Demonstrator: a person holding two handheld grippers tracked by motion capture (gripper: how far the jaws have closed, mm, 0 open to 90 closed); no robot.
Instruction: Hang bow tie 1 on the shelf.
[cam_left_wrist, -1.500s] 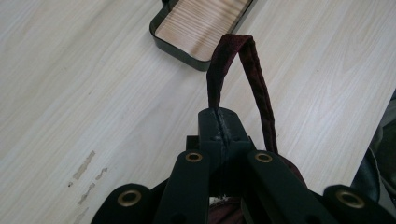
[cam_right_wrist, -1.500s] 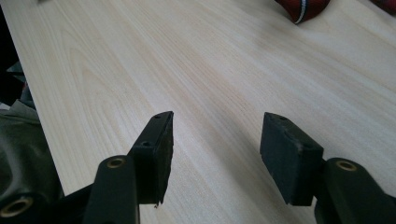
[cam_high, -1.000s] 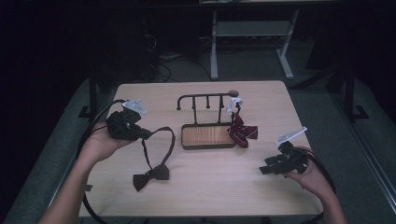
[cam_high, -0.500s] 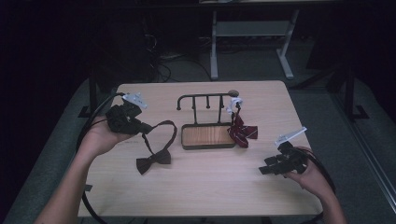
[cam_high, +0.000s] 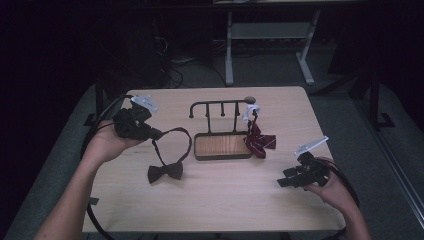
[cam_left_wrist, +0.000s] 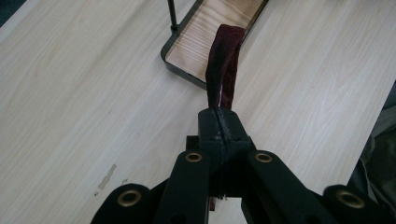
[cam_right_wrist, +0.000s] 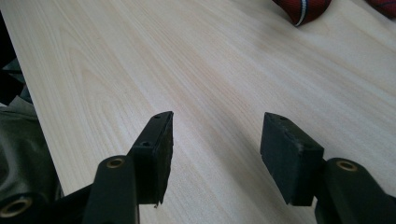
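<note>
Dark fabric — the strap of the bow tie (cam_high: 165, 171) — is clamped between the closed jaws of the left gripper (cam_high: 156, 134), and the loop hangs from that grip down to the bow, which lies on the table (cam_high: 210, 210) to the left of the rack (cam_high: 222, 127). Rack pegs lie to the right of the grip and slightly beyond it, so the left hand is nearer. Right of the rack and nearer the person, the right gripper (cam_high: 283, 181) rests with jaws apart — holding nothing.
</note>
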